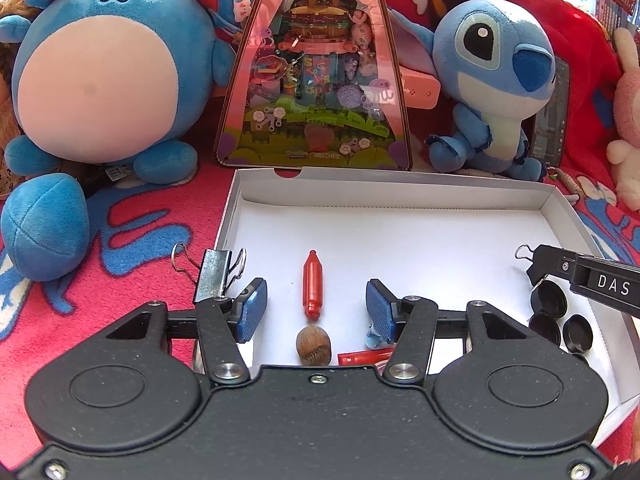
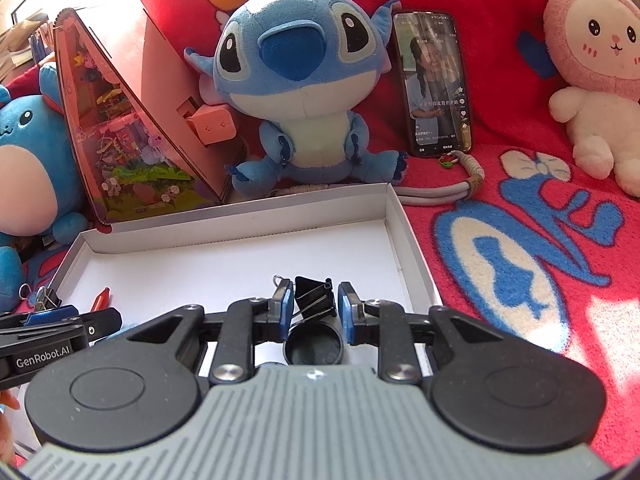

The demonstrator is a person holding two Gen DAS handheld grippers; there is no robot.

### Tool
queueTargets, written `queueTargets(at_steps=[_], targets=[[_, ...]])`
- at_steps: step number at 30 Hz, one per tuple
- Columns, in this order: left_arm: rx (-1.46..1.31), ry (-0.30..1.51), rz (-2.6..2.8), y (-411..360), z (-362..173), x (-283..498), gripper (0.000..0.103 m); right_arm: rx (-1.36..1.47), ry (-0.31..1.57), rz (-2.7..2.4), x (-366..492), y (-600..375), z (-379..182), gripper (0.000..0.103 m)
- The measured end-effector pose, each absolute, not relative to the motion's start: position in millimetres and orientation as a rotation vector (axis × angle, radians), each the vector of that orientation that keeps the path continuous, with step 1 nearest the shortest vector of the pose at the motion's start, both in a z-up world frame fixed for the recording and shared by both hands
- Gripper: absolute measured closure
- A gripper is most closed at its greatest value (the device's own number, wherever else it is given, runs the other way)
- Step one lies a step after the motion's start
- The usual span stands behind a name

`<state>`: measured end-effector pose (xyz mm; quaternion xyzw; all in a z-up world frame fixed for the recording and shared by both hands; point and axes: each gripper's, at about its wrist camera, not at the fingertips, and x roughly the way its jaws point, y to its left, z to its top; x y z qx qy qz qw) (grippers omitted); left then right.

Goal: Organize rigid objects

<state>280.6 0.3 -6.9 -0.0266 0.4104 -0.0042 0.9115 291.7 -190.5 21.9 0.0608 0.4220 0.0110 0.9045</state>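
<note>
A shallow white box (image 1: pixel 400 200) lies on a red blanket. My left gripper (image 1: pixel 316 304) is open over its near left part. A red pen-shaped piece (image 1: pixel 313 290) lies between the blue pads, touching neither, and a brown nut (image 1: pixel 313 346) sits just below it. A silver binder clip (image 1: pixel 214 276) sits at the box's left rim. My right gripper (image 2: pixel 316 310) is open at the box's near right. A black binder clip (image 2: pixel 314 300) lies loose between its pads, with a black round cap (image 2: pixel 314 346) beneath. More black caps (image 1: pixel 550 300) lie nearby.
Behind the box stand a round blue plush (image 1: pixel 100 80), a pink triangular toy case (image 1: pixel 312 80) and a blue big-eared plush (image 2: pixel 300 88). A phone (image 2: pixel 436 84) leans at the back, with a pink rabbit plush (image 2: pixel 596 72) on the right. A red packet (image 1: pixel 360 358) lies in the box.
</note>
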Motion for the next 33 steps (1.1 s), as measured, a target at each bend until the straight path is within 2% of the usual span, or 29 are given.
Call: queueTargets(at_steps=[1, 3, 5, 7, 8, 14, 22, 26, 33], targets=[[-0.054, 0.847, -0.01, -0.2, -7.0, 280.4, 0.047, 0.128, 0.867, 0.023, 290.9, -191.5, 23.1, 0.054], [-0.054, 0.848, -0.017, -0.8, -7.0, 279.7, 0.042, 0.133, 0.858, 0.02, 289.9, -193.5, 25.0, 0.045], [-0.062, 0.852, -0.025, -0.9, -6.9, 278.8, 0.038, 0.138, 0.849, 0.02, 288.6, -195.6, 26.8, 0.039], [-0.071, 0.856, -0.025, -0.4, -6.7, 278.4, 0.029, 0.141, 0.845, 0.018, 287.7, -197.4, 27.8, 0.036], [-0.069, 0.852, -0.016, -0.3, -6.1, 277.3, 0.021, 0.141, 0.842, 0.017, 287.2, -198.1, 28.1, 0.032], [-0.045, 0.838, -0.021, -1.2, -3.8, 272.2, 0.02, 0.124, 0.816, 0.021, 281.5, -201.6, 31.3, 0.016], [-0.039, 0.824, -0.028, -1.3, -0.6, 264.7, 0.017, 0.126, 0.814, 0.046, 276.0, -205.0, 35.6, 0.01], [-0.027, 0.812, -0.034, -2.7, 2.7, 260.6, 0.014, 0.091, 0.794, 0.054, 270.9, -199.6, 37.6, 0.0], [-0.013, 0.79, -0.043, -3.1, 6.8, 253.1, 0.013, 0.059, 0.778, 0.059, 265.9, -196.5, 43.1, 0.0]])
